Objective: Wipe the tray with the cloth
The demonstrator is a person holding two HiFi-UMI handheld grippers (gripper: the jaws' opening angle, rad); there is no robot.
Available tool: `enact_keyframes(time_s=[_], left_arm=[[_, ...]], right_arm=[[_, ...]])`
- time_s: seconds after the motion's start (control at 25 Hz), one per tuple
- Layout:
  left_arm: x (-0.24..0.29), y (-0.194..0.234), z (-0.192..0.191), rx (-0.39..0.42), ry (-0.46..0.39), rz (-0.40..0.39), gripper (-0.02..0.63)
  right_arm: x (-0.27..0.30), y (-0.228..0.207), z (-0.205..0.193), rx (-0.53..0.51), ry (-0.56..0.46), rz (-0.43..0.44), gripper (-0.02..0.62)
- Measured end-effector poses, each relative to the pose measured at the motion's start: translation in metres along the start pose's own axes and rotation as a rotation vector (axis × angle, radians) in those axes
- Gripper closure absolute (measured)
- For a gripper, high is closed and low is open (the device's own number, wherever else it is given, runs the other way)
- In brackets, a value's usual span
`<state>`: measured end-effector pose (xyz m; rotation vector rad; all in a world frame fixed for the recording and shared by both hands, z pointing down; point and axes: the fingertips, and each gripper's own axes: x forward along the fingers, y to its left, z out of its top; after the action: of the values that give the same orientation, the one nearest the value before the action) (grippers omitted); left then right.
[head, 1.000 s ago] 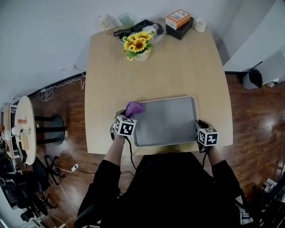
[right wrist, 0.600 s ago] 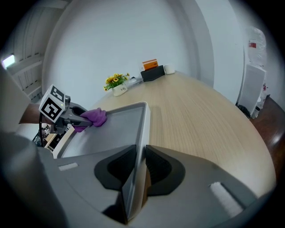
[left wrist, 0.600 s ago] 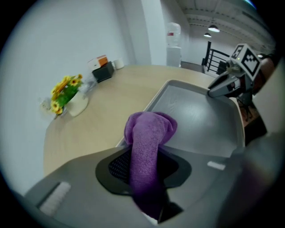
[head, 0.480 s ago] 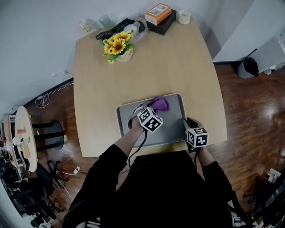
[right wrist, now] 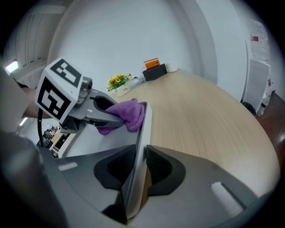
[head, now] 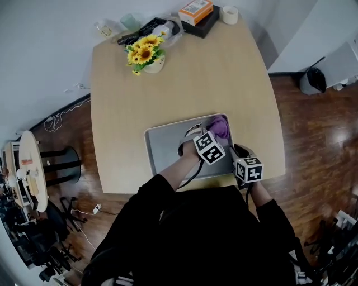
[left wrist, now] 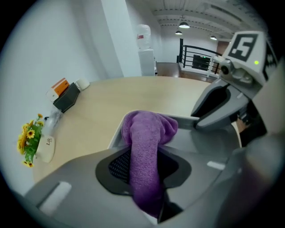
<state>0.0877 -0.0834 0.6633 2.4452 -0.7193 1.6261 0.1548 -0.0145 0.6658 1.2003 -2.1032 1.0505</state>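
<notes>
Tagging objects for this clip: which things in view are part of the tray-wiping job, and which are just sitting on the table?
In the job: tray, its rim clamped in the right gripper; purple cloth, held by the left gripper at the tray's far corner.
Just lying about, at the far end of the table: sunflowers, orange box on a black box, tape roll.

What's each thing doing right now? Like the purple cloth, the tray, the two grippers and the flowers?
left gripper: shut on the purple cloth.
right gripper: shut on the tray at its right rim.
purple cloth: bunched up, at the tray's far right corner.
tray: lying flat on the table.
sunflowers: standing upright.
</notes>
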Motion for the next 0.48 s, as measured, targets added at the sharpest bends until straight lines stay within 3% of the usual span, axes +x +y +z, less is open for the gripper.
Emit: enact_keyframes(time_s=[0.2, 0.36, 0.48], left_arm=[[-0.032, 0.002, -0.074, -0.051, 0.015, 0.028, 0.515], [-0.066, 0.029, -0.170, -0.199, 0.061, 0.100, 0.515], [-0.085, 0.048, -0.220, -0.286, 0.088, 0.106, 0.514]], right_arm=[[0.000, -0.003, 0.001, -0.008, 0.007, -0.004, 0.515], [0.001, 0.000, 0.000, -0.019, 0.014, -0.030, 0.515], [0.002, 0.002, 0.000, -0.013, 0.014, -0.054, 0.515]])
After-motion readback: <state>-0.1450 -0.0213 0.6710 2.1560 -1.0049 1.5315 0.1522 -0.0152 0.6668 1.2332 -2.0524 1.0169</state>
